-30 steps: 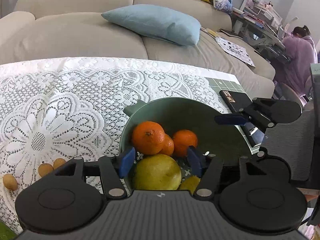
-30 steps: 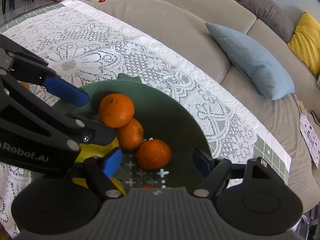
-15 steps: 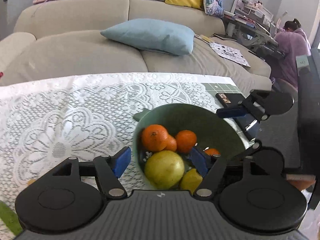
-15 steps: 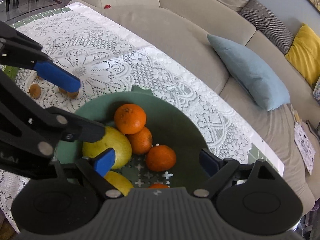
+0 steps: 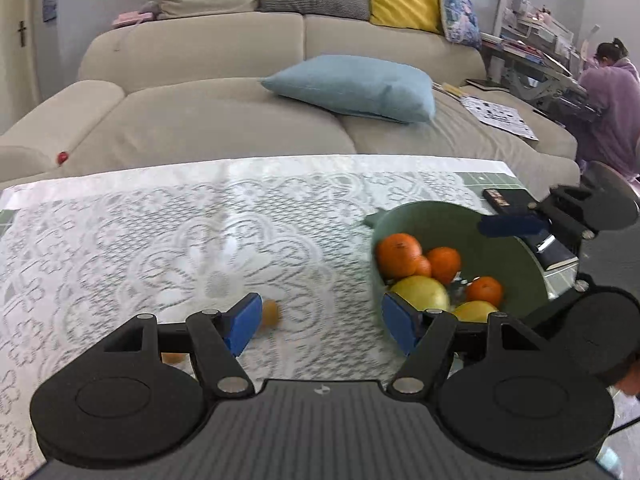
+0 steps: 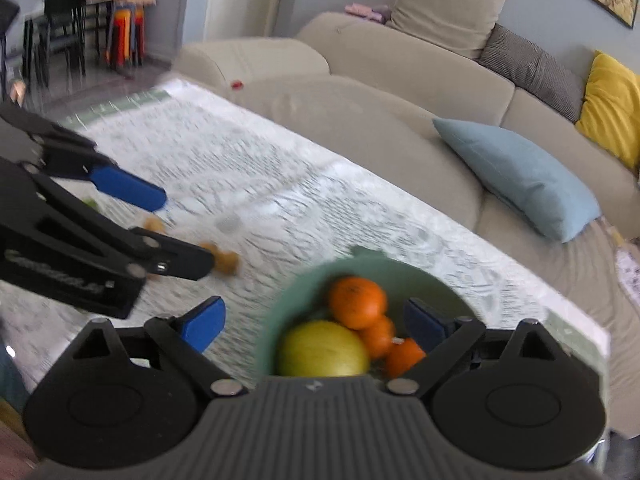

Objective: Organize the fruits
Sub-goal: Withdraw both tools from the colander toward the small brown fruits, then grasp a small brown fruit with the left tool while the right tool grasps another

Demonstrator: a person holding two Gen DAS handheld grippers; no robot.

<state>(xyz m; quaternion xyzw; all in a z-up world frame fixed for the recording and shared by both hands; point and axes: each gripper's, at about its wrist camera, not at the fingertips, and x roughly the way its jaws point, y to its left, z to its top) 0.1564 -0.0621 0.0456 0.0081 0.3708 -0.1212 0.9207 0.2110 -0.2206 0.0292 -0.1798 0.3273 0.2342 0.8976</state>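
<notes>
A green bowl [image 5: 516, 240] on the lace tablecloth holds several oranges [image 5: 399, 254] and two yellow-green fruits [image 5: 420, 293]; it also shows in the right wrist view [image 6: 276, 312]. My left gripper [image 5: 322, 326] is open and empty, over the cloth just left of the bowl. A small brown fruit [image 5: 270, 312] lies by its left finger, another [image 5: 173, 357] lies behind the gripper body. My right gripper [image 6: 316, 326] is open and empty above the bowl. It appears at the right of the left wrist view [image 5: 508, 226].
The lace-covered table [image 5: 160, 240] ends at a beige sofa [image 5: 240, 120] with a blue pillow [image 5: 352, 86]. A dark phone-like object [image 5: 504, 198] lies at the table's right edge behind the bowl. A person [image 5: 608, 112] sits far right.
Both grippers have pulled back and swung left, away from the bowl. The bowl now sits to the right in the left wrist view, and small brown fruits on the cloth have come into view.
</notes>
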